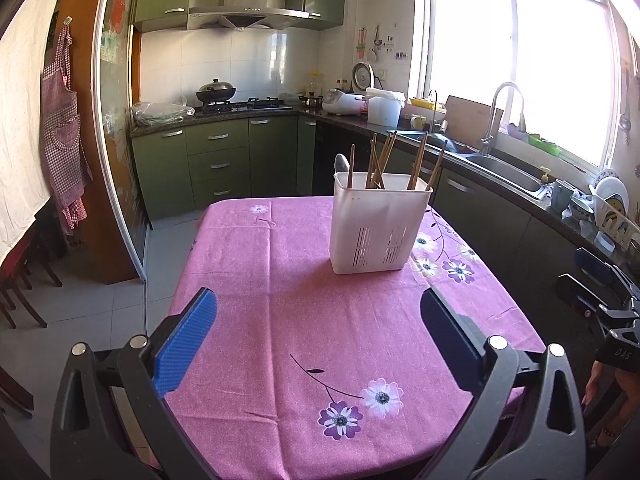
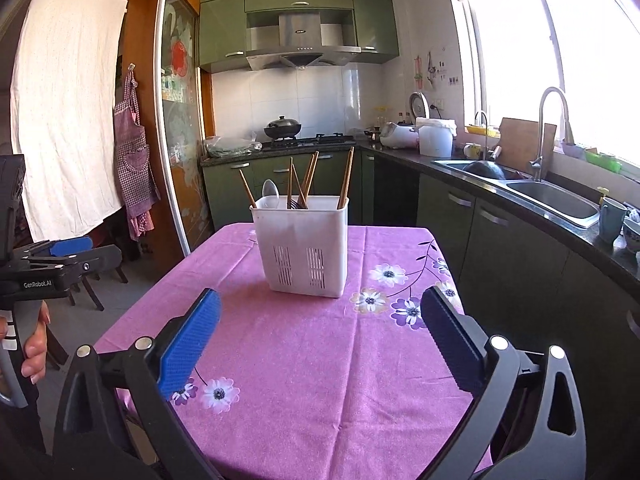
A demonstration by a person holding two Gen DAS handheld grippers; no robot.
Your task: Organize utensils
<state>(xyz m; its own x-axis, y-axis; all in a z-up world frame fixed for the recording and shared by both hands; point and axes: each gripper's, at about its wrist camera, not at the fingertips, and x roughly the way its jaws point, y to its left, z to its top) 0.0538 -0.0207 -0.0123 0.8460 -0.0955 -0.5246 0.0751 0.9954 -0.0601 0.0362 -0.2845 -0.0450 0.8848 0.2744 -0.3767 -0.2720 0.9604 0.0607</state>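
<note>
A white slotted utensil holder (image 1: 378,224) stands upright on the pink flowered tablecloth (image 1: 304,320); it also shows in the right wrist view (image 2: 302,244). Several wooden chopsticks (image 1: 378,164) (image 2: 308,178) and a metal spoon (image 1: 342,163) (image 2: 270,192) stand in it. My left gripper (image 1: 318,336) is open and empty, above the near part of the table, well short of the holder. My right gripper (image 2: 320,340) is open and empty, also short of the holder. Each gripper shows at the edge of the other's view: the right one (image 1: 592,284) and the left one (image 2: 76,252).
A kitchen counter with a sink (image 2: 552,196), faucet (image 1: 504,112), cups and a dish rack (image 1: 612,216) runs along the right. Green cabinets and a stove with a wok (image 1: 216,92) stand at the back. Dark chairs (image 1: 24,280) and a sliding door are at the left.
</note>
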